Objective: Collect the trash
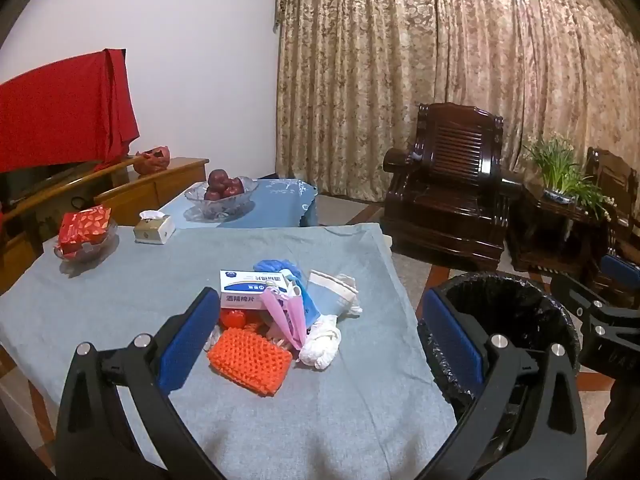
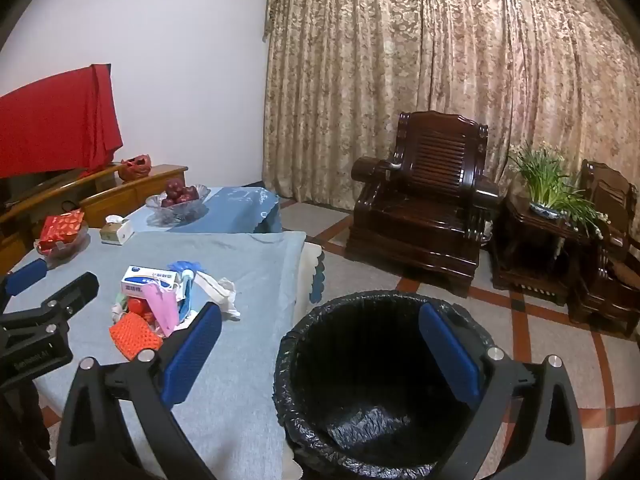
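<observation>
The left gripper point(image 1: 320, 336) hangs over the tabletop point(image 1: 120, 300) with its blue-padded jaws spread wide and nothing between them. The trash lies in one heap near the middle of the grey-blue cloth, just ahead of those jaws. In the heap are an orange foam net point(image 1: 250, 362), a white and blue box of alcohol pads point(image 1: 252, 290), a pink mask point(image 1: 286, 316), a crumpled white tissue point(image 1: 320, 342), a paper cup point(image 1: 332, 294) tipped on its side, and something blue behind the box, perhaps a glove, though the view is too poor to be sure.

The right gripper point(image 2: 320, 350) is also wide open and empty. It is poised above the mouth of a trash bin point(image 2: 304, 344) lined with a black bag, which stands on the floor just beside the tabletop's right edge.

Farther back on the tabletop are a tissue box point(image 1: 154, 229) and a glass dish holding a red packet point(image 1: 85, 226), well apart from the heap. A glass bowl of red apples point(image 1: 222, 194) stands on the blue-covered table beyond. A dark wooden armchair point(image 2: 424, 208) and a potted plant point(image 2: 554, 188) stand before the patterned curtain point(image 2: 440, 80).
</observation>
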Demonstrator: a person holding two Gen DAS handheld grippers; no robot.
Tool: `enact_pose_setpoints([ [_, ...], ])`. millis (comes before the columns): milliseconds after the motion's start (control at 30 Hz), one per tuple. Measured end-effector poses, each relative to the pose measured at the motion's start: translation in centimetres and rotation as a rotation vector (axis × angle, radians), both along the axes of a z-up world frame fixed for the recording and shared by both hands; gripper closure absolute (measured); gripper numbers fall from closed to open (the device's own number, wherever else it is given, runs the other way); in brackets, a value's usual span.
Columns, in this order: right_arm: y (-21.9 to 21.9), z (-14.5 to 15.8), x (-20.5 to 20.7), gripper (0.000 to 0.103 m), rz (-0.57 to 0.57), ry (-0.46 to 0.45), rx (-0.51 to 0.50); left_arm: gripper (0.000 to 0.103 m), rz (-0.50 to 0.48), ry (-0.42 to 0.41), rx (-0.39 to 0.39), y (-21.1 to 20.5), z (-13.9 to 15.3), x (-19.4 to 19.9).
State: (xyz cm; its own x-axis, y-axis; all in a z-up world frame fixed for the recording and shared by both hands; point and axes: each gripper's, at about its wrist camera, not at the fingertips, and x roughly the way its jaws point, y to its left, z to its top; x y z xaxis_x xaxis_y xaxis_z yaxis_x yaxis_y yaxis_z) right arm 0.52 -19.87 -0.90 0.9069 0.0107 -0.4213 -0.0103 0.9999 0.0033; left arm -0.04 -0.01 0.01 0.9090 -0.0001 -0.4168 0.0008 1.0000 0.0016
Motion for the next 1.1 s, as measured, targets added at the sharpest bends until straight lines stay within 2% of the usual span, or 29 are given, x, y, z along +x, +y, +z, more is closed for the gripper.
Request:
enact_pose_setpoints([
  [1100,-0.02,-0.1,0.02,0.006,-0.001,0.001,0.004,0.005,0.004,-0.003,0.011,-0.01,0.0,-0.02],
])
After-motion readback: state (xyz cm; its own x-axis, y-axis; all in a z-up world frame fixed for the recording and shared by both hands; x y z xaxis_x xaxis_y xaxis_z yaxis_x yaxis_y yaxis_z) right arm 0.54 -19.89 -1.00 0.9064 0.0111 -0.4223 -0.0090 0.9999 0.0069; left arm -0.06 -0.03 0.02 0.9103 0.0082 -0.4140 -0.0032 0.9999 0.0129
